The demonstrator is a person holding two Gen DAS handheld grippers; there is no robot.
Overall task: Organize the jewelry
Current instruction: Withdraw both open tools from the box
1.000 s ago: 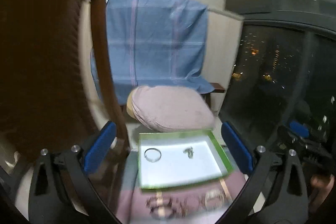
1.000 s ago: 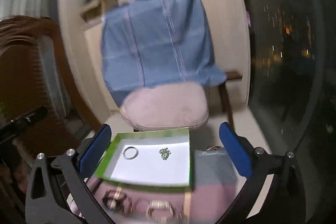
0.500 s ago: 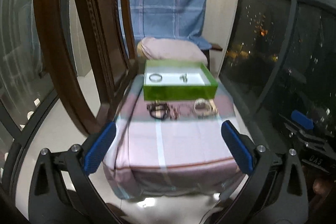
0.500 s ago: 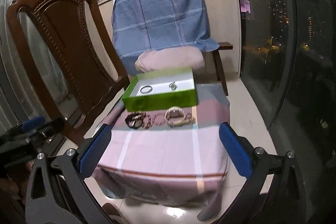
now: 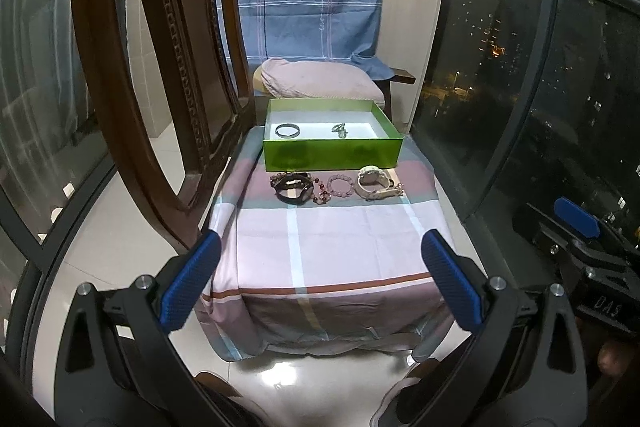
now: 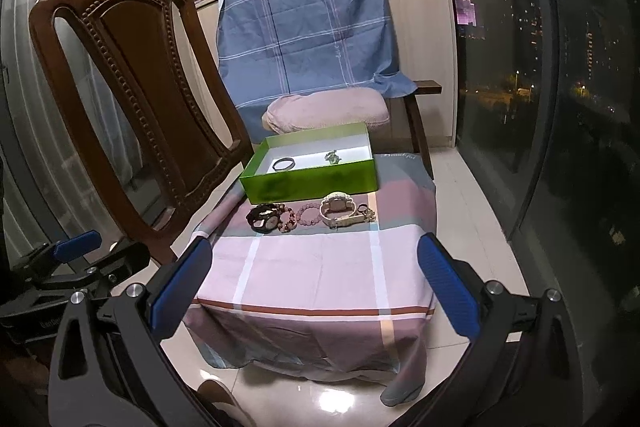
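Holding both tools wide apart and empty, you keep the left gripper and right gripper over the near cloth. Black watch, bead bracelets and white watch sit just before the green box.

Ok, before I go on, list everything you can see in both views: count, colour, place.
box: 1, green outside, white inside, far end of the table
bangle: 1, dark, in the box, left
pendant: 1, greenish, in the box, right
watch: 1, black, on the cloth before the box, left
bead bracelets: 2 at least, pink and reddish, middle of the row
watch, pale: 1, cream, right of the row
tablecloth: 1, pink checked
chair: 1, brown carved wood, left
pillow: 1, pink, behind the box
blue cloth: 1, draped behind
left gripper: open, empty
right gripper: open, empty
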